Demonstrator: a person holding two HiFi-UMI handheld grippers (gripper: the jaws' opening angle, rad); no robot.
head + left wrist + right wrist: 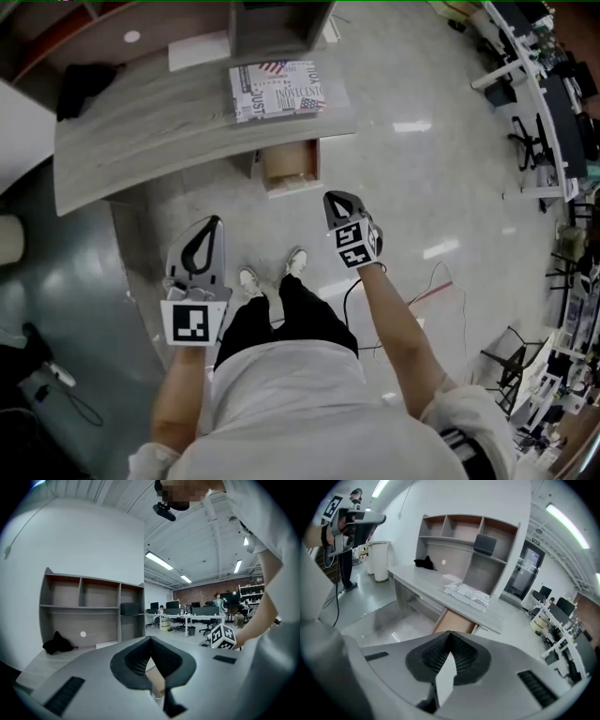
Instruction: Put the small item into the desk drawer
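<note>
I stand before a grey desk [141, 131] whose wooden drawer [289, 164] is pulled open; I see no small item in it or anywhere else. A box with printed lettering [277, 89] lies on the desktop above the drawer. My left gripper [216, 221] hangs over the floor left of my shoes, tips together. My right gripper [330, 195] is just right of the drawer front, its jaws shut. In the right gripper view the tips [450, 632] meet over the drawer [454, 620]; a pale sliver shows in the slit behind them. In the left gripper view the tips [151, 638] also touch.
A shelf unit [459, 541] stands behind the desk with a black bundle [84, 89] on it. A cable [412, 300] trails over the glossy floor at my right. Office desks and chairs [534, 94] line the far right. A white bin [380, 559] stands beyond the desk's end.
</note>
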